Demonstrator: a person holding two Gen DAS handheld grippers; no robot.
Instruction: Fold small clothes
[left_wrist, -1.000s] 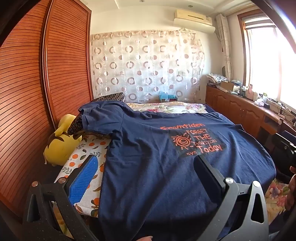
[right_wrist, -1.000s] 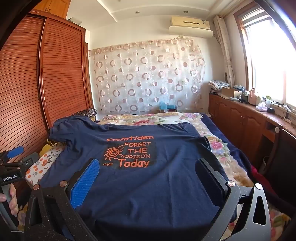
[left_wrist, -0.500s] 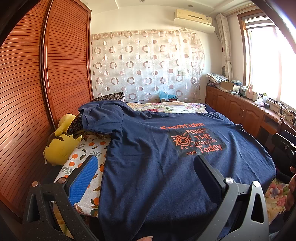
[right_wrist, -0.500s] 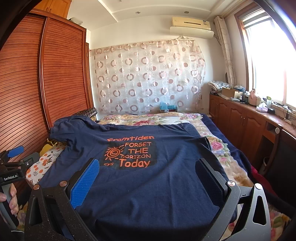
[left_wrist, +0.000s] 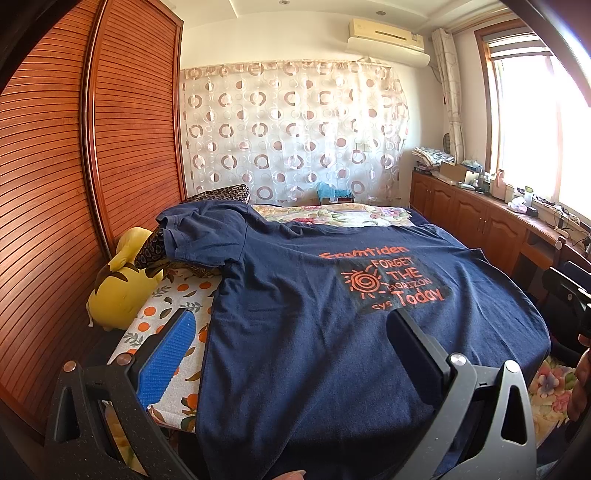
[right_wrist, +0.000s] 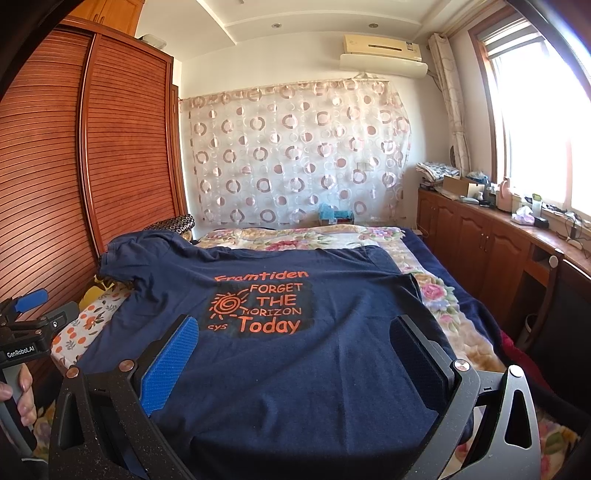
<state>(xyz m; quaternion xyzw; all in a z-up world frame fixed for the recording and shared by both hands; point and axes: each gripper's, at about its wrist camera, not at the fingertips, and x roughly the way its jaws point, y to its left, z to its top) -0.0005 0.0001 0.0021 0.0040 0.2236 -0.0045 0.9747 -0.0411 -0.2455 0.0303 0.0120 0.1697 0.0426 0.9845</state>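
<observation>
- Navy-blue cotton T-shirt (right_wrist: 280, 354) with an orange sun drawing and the words "Framtiden FORGET THE HORIZON Today" is seen spread flat, print upward, across the bed (right_wrist: 436, 295), which is covered by a floral quilt.
- One short sleeve (left_wrist: 195, 236) is draped over a dark ring-patterned pillow (left_wrist: 221, 192) at the side nearest the brown louvred wooden wardrobe (left_wrist: 55, 184).
- A yellow plush toy (left_wrist: 118, 291) is wedged between the bed edge and the wardrobe, just beside a white sheet printed with oranges (left_wrist: 166, 317).
- The left gripper (left_wrist: 288, 332) is held above the near hem of the shirt with its jaws spread wide; nothing is held between the blue-padded finger (left_wrist: 168, 358) and the black one, and contact with the cloth cannot be judged.
- The right gripper (right_wrist: 291, 339) is likewise held wide apart over the lower part of the shirt, below the print, with nothing gripped.
- In the right wrist view the left gripper's handle is seen at the far left edge, grasped by a hand (right_wrist: 20, 391).
- A white curtain with brown circles (right_wrist: 295, 155) hangs behind the bed, and wooden cabinets (right_wrist: 480, 236) run beneath the window.
</observation>
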